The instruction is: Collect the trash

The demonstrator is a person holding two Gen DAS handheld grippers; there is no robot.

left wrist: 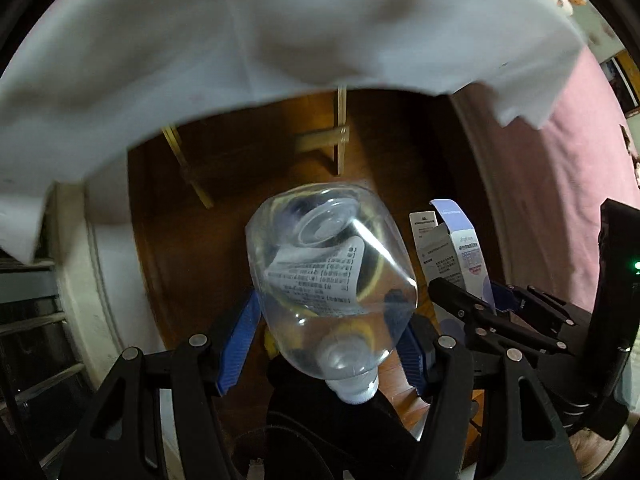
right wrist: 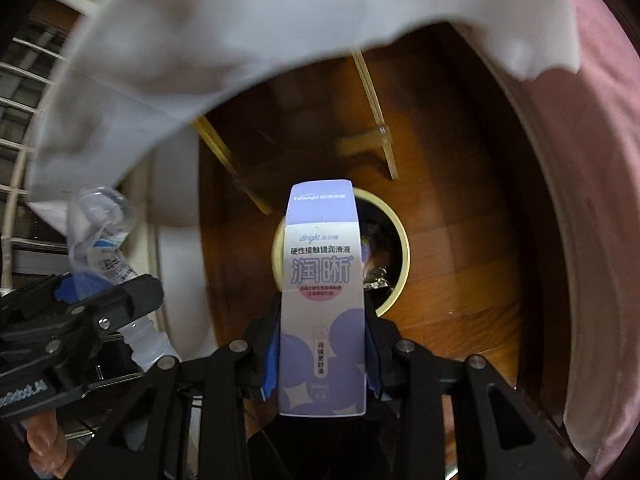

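My left gripper (left wrist: 332, 312) is shut on a crushed clear plastic bottle (left wrist: 328, 264), cap end toward the camera, held above the wooden floor. My right gripper (right wrist: 322, 344) is shut on a purple and white carton (right wrist: 322, 292), upright, held above a round bin (right wrist: 396, 276) with a cream rim and trash inside. The carton (left wrist: 456, 256) and right gripper (left wrist: 476, 300) also show to the right in the left wrist view. The bottle (right wrist: 104, 240) and left gripper (right wrist: 84, 292) show at the left in the right wrist view.
A white tablecloth (left wrist: 200, 40) hangs over the top of both views. Pale wooden table legs (left wrist: 340, 136) stand on the brown floor (right wrist: 460, 240). A pink bedcover (left wrist: 580, 180) is at the right. A white cabinet and wire racks (right wrist: 24, 120) are at the left.
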